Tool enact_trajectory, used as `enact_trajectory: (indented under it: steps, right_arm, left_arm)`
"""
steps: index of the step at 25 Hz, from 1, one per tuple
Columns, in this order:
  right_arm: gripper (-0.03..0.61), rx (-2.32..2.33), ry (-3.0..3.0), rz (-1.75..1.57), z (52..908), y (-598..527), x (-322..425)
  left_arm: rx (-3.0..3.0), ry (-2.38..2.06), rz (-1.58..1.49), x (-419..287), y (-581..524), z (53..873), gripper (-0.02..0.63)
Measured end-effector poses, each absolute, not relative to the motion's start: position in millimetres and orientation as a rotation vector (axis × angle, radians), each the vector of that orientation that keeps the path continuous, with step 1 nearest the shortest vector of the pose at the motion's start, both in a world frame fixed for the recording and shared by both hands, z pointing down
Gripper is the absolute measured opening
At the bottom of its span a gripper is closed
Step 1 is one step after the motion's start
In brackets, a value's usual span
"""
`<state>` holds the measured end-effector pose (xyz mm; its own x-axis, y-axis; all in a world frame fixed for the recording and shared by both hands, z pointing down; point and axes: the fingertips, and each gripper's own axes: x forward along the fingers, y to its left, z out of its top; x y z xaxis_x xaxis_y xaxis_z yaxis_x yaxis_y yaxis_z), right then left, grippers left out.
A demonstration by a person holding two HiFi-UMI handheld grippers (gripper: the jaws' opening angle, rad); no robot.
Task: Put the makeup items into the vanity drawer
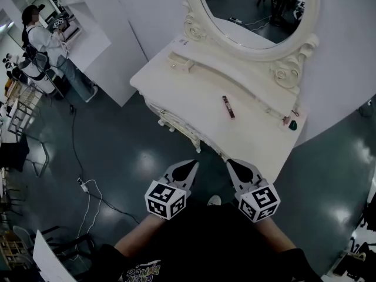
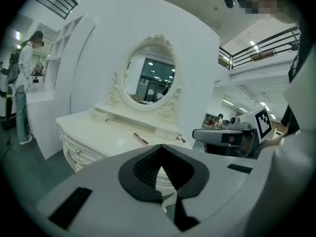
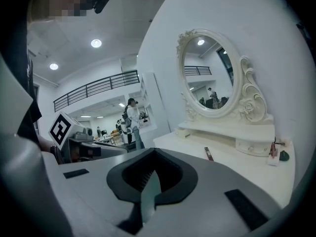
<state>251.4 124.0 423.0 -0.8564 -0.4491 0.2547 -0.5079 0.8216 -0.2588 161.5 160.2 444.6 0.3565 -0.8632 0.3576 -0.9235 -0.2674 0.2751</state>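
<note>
A white vanity table (image 1: 194, 98) with an oval mirror (image 1: 252, 10) stands ahead of me. A slim dark red makeup stick (image 1: 228, 107) lies on its top, also seen as the stick (image 2: 140, 138) and the stick (image 3: 208, 153). A small pink item (image 1: 285, 121) and a dark green one (image 1: 293, 125) sit at the top's right end. The front drawers (image 1: 171, 122) look closed. My left gripper (image 1: 190, 165) and right gripper (image 1: 234, 164) hang side by side in front of the table, above the floor and apart from it. Both are shut and hold nothing.
A person (image 1: 46, 40) stands far left by white shelving. A cable with a plug strip (image 1: 87, 187) trails over the dark floor, and a dark chair (image 1: 20, 151) is at the left edge. White partition walls flank the vanity.
</note>
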Motion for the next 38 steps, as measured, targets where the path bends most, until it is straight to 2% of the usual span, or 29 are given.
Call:
enact_trajectory:
  steps: [22,38]
  right_arm:
    - [0.026,0.806,-2.844,0.451,421.6,71.2,228.9]
    - [0.026,1.168,-2.700,0.479,424.0,37.2,157.8]
  left_arm:
    - [2.199,-1.556,0.199,129.4,118.6,448.6,0.008]
    - [2.342,-1.328,0.215,35.3,66.8,447.7,0.008]
